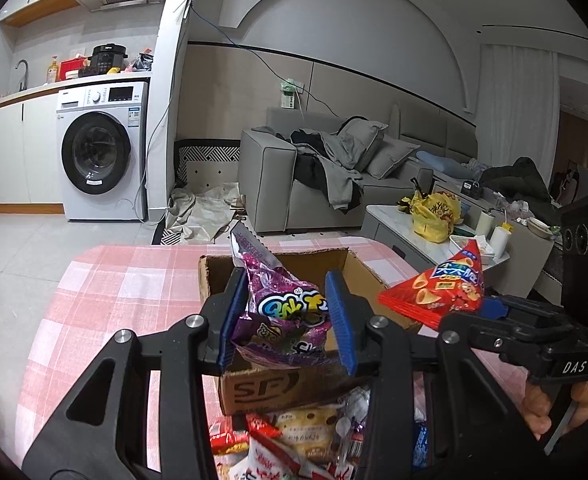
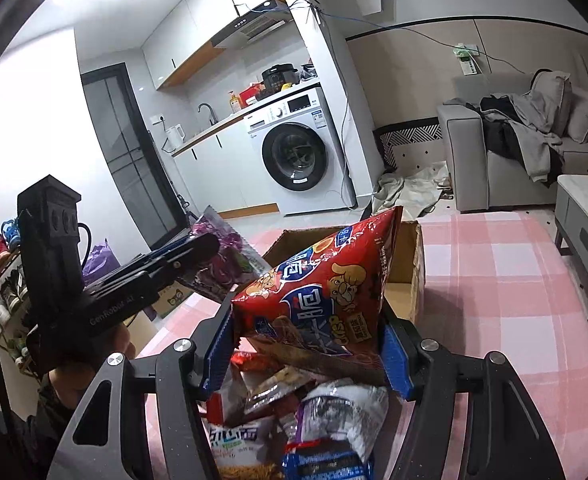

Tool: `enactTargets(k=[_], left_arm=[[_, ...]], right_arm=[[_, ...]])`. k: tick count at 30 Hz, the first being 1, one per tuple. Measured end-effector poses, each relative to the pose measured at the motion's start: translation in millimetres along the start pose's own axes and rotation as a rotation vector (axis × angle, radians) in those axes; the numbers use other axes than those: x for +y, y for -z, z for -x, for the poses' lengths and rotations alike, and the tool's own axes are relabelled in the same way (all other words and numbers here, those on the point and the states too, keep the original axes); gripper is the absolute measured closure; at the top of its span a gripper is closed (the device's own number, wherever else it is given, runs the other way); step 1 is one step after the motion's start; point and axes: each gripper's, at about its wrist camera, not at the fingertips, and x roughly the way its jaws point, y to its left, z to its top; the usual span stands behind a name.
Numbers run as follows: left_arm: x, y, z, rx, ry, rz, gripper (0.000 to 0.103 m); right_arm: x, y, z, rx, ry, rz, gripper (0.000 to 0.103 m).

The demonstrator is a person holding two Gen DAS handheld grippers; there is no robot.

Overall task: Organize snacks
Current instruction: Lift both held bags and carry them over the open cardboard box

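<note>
Presently we find both hands loaded. Our left gripper (image 1: pixel 287 318) pinches a purple snack bag (image 1: pixel 282 308) between its blue pads, and our right gripper (image 2: pixel 308 354) pinches a red cone-snack bag (image 2: pixel 318 296) by its lower part. Both bags hang above the cardboard box (image 1: pixel 262 388), which stands open on the pink checked tablecloth (image 1: pixel 106 300).

Our judgement of the step: each bag is being carried to the box for release. To do it well, we would bring each bag fully inside the box rim before parting the pads, one hand at a time so the grippers do not foul each other, and let it go low so the puffed, light bag does not bounce out.

Count: one box; two bags held, one purple and one red; two grippers. A loose pile of snack packets (image 2: pixel 294 412) lies just on the near side of the box; we make out roughly six to eight, though they overlap and the frames hide part of the pile, so that figure is uncertain.
</note>
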Motion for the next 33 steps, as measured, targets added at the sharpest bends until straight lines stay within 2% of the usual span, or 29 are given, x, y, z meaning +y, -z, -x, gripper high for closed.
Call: enactTargets(k=[13, 31, 33], left_arm=[[-5, -3, -64, 0.036, 0.003, 0.007, 0.066], [-30, 18, -142, 0.135, -0.068, -0.053, 0.066], [-34, 17, -148, 0.151, -0.067, -0.053, 0.066]], right_arm=[[-14, -11, -33, 0.015, -0.011, -0.027, 0.038], [-34, -10, -70, 0.074, 0.021, -0.025, 0.038], [-31, -10, -71, 0.079, 0.024, -0.007, 0.035]])
